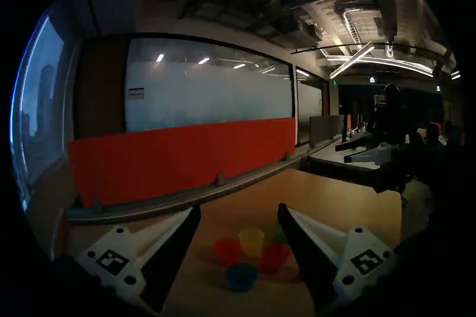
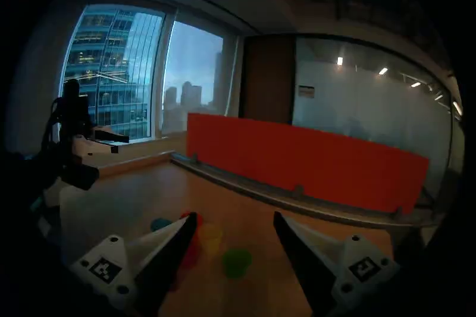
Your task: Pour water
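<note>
Several small plastic cups stand clustered on the wooden desk [image 1: 333,198]. In the left gripper view a yellow cup [image 1: 251,239], two red cups [image 1: 227,250] [image 1: 275,256] and a blue cup [image 1: 241,275] lie between my fingers, and a green cup [image 1: 279,234] peeks out beside the right finger. My left gripper [image 1: 238,209] is open above them, holding nothing. In the right gripper view the green cup [image 2: 237,261], yellow cup [image 2: 209,237], a red cup [image 2: 190,251] and the blue cup [image 2: 159,223] sit below my open, empty right gripper [image 2: 235,216].
A red divider panel [image 1: 178,156] on a grey rail runs along the desk's far edge, in front of a frosted glass wall. The room is dim. A window [image 2: 119,73] looks onto towers. Each view shows the other gripper farther off [image 1: 369,150] [image 2: 89,138], held by a person.
</note>
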A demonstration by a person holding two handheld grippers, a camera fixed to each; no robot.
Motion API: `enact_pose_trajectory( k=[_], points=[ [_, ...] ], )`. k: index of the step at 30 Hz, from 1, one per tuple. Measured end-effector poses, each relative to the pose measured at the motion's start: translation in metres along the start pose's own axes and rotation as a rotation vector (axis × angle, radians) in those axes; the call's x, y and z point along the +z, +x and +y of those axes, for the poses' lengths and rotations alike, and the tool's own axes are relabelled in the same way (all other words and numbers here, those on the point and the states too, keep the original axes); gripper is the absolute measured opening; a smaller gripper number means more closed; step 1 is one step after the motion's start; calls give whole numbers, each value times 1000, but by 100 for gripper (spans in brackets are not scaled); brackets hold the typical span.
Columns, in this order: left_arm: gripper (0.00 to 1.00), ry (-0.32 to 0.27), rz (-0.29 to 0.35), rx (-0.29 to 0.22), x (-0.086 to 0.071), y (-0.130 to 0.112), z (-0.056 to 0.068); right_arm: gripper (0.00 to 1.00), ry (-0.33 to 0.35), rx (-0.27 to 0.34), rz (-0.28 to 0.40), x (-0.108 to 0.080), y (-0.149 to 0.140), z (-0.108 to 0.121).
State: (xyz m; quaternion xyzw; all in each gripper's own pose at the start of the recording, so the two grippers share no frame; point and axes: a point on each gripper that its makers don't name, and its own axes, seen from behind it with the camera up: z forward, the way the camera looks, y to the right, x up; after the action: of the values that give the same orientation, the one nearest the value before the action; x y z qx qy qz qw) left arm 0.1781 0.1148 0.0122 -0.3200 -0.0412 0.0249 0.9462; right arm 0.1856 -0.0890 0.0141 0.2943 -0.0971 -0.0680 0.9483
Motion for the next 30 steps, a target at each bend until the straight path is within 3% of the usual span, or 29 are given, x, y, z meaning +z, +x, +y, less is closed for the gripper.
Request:
enact_pose_trajectory(
  k=[14, 30],
  points=[
    [96, -31, -73, -2, 11, -45, -1, 99, 23, -4, -86, 13, -35, 1],
    [96, -71, -154, 76, 12, -87, 9, 100, 43, -30, -169, 21, -70, -2]
  ],
)
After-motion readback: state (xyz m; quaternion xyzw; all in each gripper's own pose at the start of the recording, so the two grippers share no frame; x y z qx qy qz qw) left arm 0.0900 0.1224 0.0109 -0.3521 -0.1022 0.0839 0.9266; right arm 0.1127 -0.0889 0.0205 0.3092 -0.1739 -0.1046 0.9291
